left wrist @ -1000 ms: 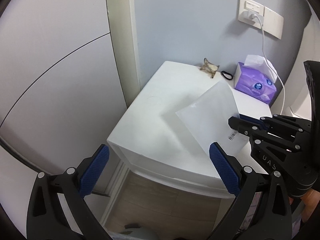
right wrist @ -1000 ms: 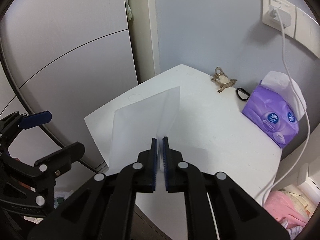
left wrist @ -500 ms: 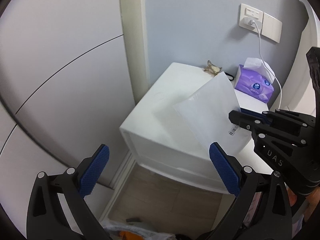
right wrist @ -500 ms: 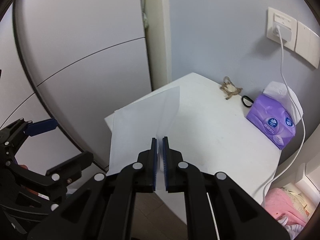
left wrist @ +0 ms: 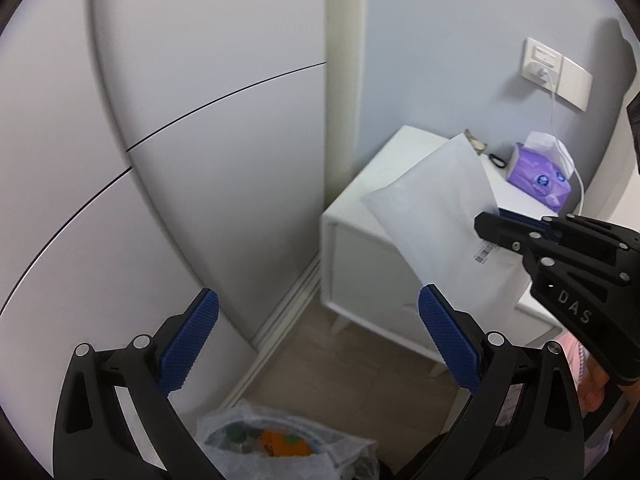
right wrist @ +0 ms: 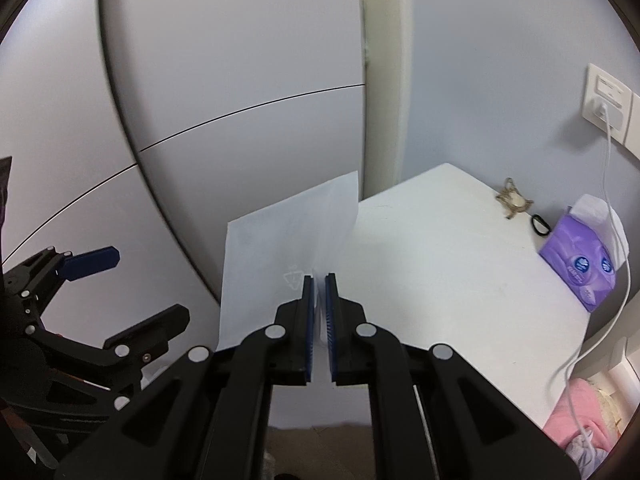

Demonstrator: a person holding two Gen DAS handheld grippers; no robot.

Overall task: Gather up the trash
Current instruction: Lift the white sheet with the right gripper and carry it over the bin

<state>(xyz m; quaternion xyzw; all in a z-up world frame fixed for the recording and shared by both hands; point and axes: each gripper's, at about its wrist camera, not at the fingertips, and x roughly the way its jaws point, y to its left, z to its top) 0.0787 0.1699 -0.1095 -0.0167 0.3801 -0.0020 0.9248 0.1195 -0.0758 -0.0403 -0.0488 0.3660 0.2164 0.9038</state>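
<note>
Pale grey wardrobe doors (left wrist: 208, 128) fill the background, with a white nightstand (left wrist: 360, 248) tucked in the corner beyond my fingers and a clear trash bag (left wrist: 288, 448) sitting on the wooden floor close below them. I have the right gripper (right wrist: 319, 300) pinched almost fully closed on the near edge of a flat white envelope (right wrist: 280, 256), a piece of trash with a barcode label on one face. It hangs in the air clear of the tabletop, its long side running forward and away from those fingers and its face turned nearly edge-on to them. The left gripper (left wrist: 316, 344) is spread wide and holds nothing.

What my coming move turns on, as I judge it: the bag lies under and slightly behind the left fingers, not the right ones. From the right fingers it is off to the left and down. So the envelope has to swing leftward and tip its long axis downward to slide into the bag's mouth, which looks slack and only partly open. The empty left fingers are nearer the bag and could hold that mouth open.
</note>
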